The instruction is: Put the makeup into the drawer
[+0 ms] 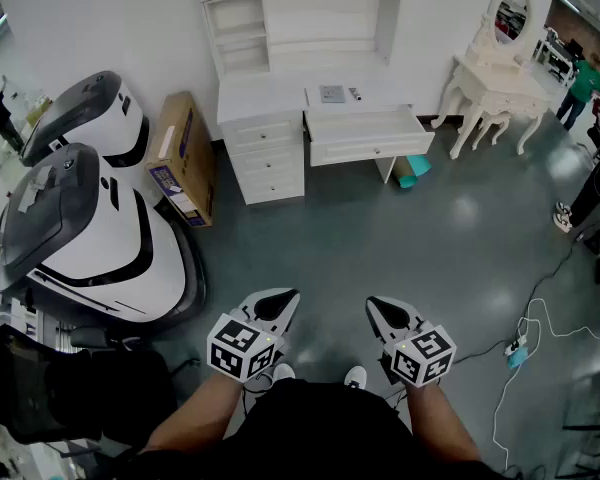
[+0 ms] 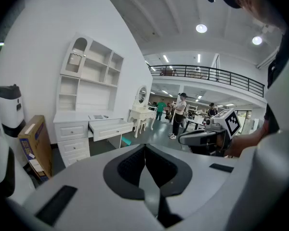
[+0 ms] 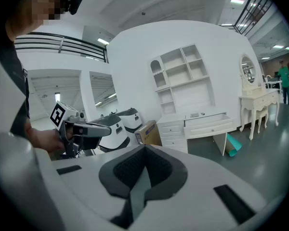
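Makeup, a flat grey case [image 1: 332,93], lies on the white desk [image 1: 270,93] above the open white drawer [image 1: 368,133]; left gripper [image 1: 284,299] and right gripper [image 1: 377,306] have jaws together, empty.

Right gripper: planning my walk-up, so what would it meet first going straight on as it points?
Way looks free; tilted slightly down, the right gripper likely meets bare floor before the desk. Depth unclear.

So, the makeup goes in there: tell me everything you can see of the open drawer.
The drawer is white, painted wood by its look, a wide shallow box with a panelled front. It stands pulled out level from under the top of the white desk, right of three closed drawers.
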